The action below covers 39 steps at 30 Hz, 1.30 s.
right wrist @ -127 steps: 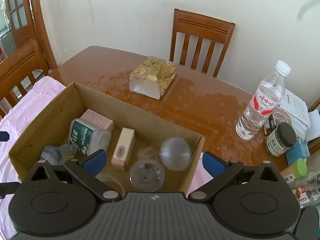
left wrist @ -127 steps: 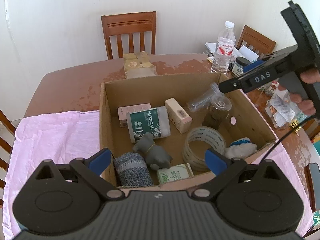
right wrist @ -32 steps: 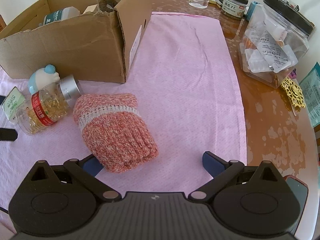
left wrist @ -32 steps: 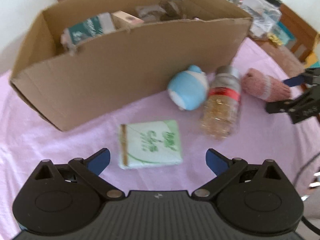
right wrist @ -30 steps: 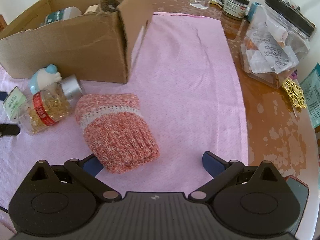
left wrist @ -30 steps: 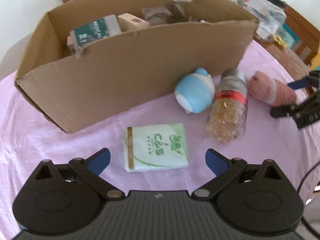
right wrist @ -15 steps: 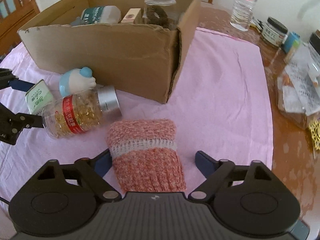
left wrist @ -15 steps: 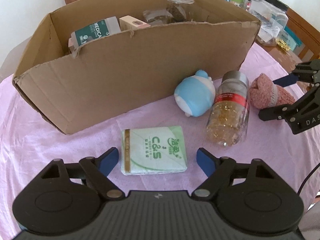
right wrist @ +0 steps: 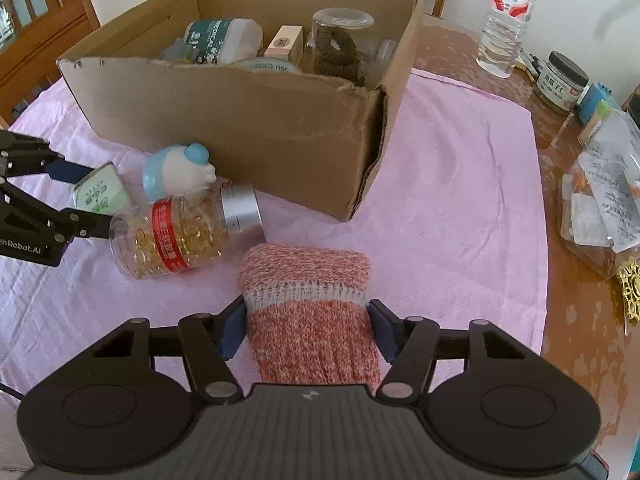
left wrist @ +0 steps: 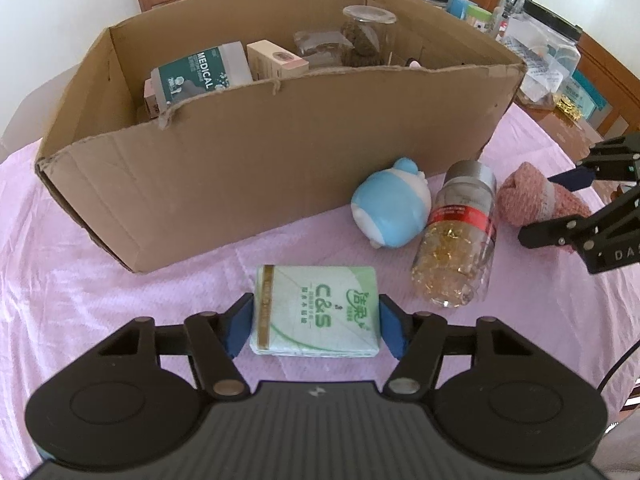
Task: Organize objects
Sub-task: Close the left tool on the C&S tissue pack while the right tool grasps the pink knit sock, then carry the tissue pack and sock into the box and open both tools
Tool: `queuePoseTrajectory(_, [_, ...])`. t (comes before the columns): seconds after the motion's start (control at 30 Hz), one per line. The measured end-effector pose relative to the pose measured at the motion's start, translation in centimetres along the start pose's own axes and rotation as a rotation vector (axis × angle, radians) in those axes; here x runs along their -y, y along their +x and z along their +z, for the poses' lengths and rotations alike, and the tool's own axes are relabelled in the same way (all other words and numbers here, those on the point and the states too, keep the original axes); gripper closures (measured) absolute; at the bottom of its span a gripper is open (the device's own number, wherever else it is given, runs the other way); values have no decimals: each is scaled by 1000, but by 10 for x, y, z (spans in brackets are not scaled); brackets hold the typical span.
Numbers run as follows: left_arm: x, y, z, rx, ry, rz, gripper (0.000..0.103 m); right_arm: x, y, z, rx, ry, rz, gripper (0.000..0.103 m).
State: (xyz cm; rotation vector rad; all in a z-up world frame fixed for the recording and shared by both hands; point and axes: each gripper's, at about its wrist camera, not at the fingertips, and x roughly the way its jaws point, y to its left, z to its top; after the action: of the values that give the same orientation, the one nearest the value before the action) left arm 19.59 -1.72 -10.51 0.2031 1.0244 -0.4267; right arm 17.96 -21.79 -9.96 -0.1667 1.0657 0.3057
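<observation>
The left gripper (left wrist: 316, 326) is closing its jaws on a green-and-white tissue pack (left wrist: 316, 312), the blue pads (left wrist: 236, 330) pressing against both short sides of the soft, flat rectangle as it is lying on the pink cloth (left wrist: 120, 280). The right gripper (right wrist: 306, 328) is also closing, its pads squeezing a rolled pink knitted sock (right wrist: 308, 304) with a white band; the nubbly wool is bulging slightly between them. Both items are sitting in front of the open cardboard box (left wrist: 260, 152), whose torn, corrugated rim is facing the cameras. Between the two grippers a clear plastic bottle (right wrist: 184, 236) of golden capsules, with a red label and a silver cap, is lying on its side, and a smooth, rounded blue-and-white toy (left wrist: 390, 208) is resting just beside it, close to the box wall. Inside the box, a white-and-green medical pack (left wrist: 200, 74), a small pink carton (left wrist: 276, 60) and a clear jar (right wrist: 340, 44) holding dark hair ties are showing above the rim.
</observation>
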Motion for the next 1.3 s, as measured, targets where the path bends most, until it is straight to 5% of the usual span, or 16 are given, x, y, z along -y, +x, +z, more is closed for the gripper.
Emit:
queuePoseTrajectory(0.4, [1, -60, 22, 32, 70, -50, 39, 7, -50, 18, 18, -38, 16, 35])
queuePoseTrajectory(0.7, [3, -102, 71, 166, 122, -48, 39, 5, -89, 62, 118, -128, 41, 35])
queuePoseTrajectory(1.1, [-24, -85, 137, 243, 101, 38, 39, 4, -94, 127, 229, -190, 42, 35])
queuePoseTrajectory(1.17, [-30, -76, 143, 249, 93, 57, 36, 5, -89, 136, 233, -189, 43, 35])
queuePoseTrajectory(1.23, [-36, -67, 147, 241, 79, 102, 3, 7, -84, 143, 242, -180, 35, 27])
queuePoseTrajectory(1.3, [-40, -63, 148, 251, 53, 141, 2, 9, -81, 148, 255, -169, 27, 10])
